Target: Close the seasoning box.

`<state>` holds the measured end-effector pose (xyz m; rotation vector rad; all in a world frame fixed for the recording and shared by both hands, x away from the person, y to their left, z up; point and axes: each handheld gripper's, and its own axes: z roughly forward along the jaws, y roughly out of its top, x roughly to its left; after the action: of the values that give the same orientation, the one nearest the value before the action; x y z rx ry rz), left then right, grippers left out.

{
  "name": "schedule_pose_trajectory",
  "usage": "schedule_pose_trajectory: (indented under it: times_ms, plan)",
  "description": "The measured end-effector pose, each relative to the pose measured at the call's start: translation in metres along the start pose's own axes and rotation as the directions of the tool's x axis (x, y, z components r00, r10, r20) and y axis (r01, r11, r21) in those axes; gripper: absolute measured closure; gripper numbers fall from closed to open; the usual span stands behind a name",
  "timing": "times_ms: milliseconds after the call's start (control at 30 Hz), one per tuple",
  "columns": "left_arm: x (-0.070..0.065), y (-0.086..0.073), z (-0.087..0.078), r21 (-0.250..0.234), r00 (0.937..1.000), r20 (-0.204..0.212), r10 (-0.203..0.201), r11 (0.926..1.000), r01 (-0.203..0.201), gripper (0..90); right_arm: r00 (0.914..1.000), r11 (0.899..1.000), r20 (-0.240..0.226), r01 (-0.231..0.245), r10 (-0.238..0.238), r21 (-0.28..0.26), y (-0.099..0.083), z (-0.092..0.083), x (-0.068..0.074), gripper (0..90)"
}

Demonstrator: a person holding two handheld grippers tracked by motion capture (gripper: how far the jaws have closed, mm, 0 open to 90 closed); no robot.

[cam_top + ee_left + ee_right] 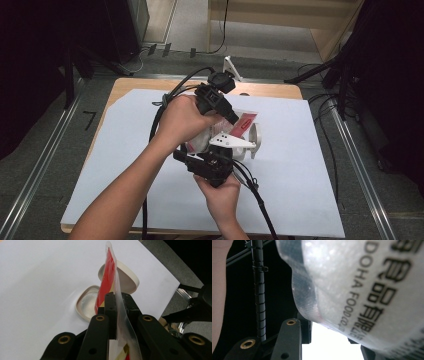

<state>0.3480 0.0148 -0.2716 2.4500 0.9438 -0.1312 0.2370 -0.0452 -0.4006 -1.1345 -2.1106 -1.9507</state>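
A food packet (245, 122), red at one end and white with black print at the other, hangs above the white sheet between both grippers. My left gripper (234, 121) reaches down from the upper left and is shut on it. In the left gripper view the jaws (117, 300) clamp the packet's clear sealed edge (107, 277). My right gripper (207, 152) comes up from below, and the packet's white printed body (367, 290) fills the gap between its jaws (332, 337). A white cup (86, 303) and a second white rounded dish (127, 277) sit on the sheet under the packet.
A white sheet (300, 190) covers the wooden table (280, 90). A small white stand (232, 67) sits at the far edge. Cables (255, 192) trail from both grippers toward the near edge. Dark equipment and rails flank the table.
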Motion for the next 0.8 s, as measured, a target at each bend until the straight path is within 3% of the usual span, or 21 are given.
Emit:
schedule_pose_trajectory:
  times_ms: [567,800]
  plan:
    - [0.012,-0.002,-0.008,-0.016,0.9988,-0.041,-0.027,0.9995,0.026,84.7,0.9993,1.000,-0.038,0.002,-0.002,0.008,0.008,0.015,-0.004,64.1]
    - [0.015,-0.003,-0.006,-0.010,0.9988,-0.036,-0.033,0.9994,0.033,84.7,0.9990,1.000,-0.044,-0.003,0.004,0.011,0.007,0.018,-0.005,64.1]
